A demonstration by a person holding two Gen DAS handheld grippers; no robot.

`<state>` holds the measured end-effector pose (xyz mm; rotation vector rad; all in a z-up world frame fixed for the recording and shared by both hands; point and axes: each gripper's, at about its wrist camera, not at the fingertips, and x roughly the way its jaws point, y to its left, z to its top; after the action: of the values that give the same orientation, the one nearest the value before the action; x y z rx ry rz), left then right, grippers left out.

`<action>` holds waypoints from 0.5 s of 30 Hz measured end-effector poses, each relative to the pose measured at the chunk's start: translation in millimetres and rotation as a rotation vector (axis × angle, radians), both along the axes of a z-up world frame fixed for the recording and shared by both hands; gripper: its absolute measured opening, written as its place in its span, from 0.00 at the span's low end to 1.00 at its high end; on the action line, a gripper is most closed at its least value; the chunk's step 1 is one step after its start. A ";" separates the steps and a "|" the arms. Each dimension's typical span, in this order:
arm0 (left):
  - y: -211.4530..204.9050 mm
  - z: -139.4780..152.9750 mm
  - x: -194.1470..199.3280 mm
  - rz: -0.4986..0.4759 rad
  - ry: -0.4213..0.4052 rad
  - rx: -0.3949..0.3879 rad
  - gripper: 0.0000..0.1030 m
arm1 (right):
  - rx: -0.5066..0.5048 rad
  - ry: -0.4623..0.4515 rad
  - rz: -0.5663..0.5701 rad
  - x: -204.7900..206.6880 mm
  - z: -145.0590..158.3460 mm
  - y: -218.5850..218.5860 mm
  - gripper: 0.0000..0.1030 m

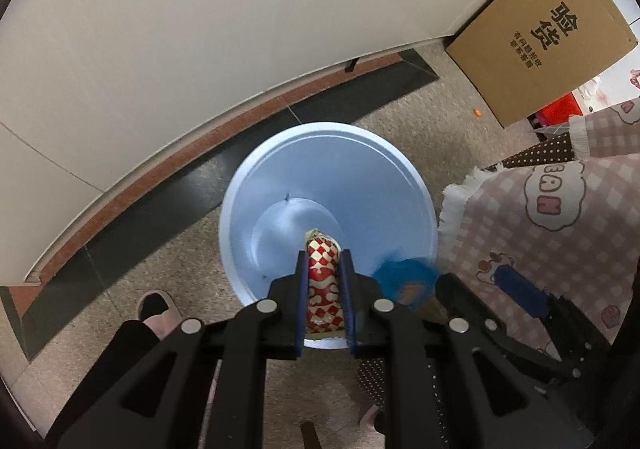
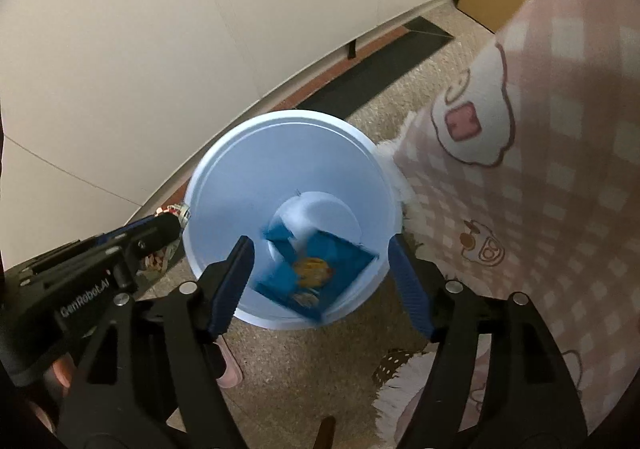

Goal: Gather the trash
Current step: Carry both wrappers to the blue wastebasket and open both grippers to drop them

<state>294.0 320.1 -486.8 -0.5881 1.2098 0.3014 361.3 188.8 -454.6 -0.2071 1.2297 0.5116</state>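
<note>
**Op A:** On my side the left claw [image 1: 325, 261] is nearly closed, pinching a red-and-white checkered wrapper [image 1: 323, 285] above the near rim of the pale blue bin [image 1: 280, 169]. The bin stands on the floor, with the wall behind it and the pink checked cloth [image 1: 560, 233] to its right.

**Op B:** Mine, the right claw [image 2: 320, 261], has its jaws spread wide with nothing pressed between them. The blue snack packet [image 2: 316, 273] looks blurred and loose over the bin's mouth, so I judge it's dropping in.

**Op A:** So we're at the drop step. Next I'd open the left claw while the wrapper is over the opening, not the rim.

**Op B:** Agreed. Then I lift clear and look for more trash.
</note>
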 end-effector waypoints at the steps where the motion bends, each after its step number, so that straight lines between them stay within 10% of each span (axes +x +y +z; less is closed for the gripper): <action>1: -0.6 -0.8 1.9 -0.003 0.000 -0.001 0.14 | -0.003 -0.002 -0.002 0.7 -1.1 -0.8 0.67; 11: -1.0 14.9 12.5 -0.020 -0.033 -0.024 0.20 | 0.019 -0.018 -0.007 -4.0 18.8 -2.6 0.69; 15: 1.7 26.2 10.6 0.004 -0.054 -0.042 0.54 | 0.021 -0.026 -0.012 -8.3 27.7 -6.3 0.70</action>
<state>304.6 321.9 -460.6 -0.6314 1.1652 0.2627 353.1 182.5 -427.0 -0.1886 1.1990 0.5098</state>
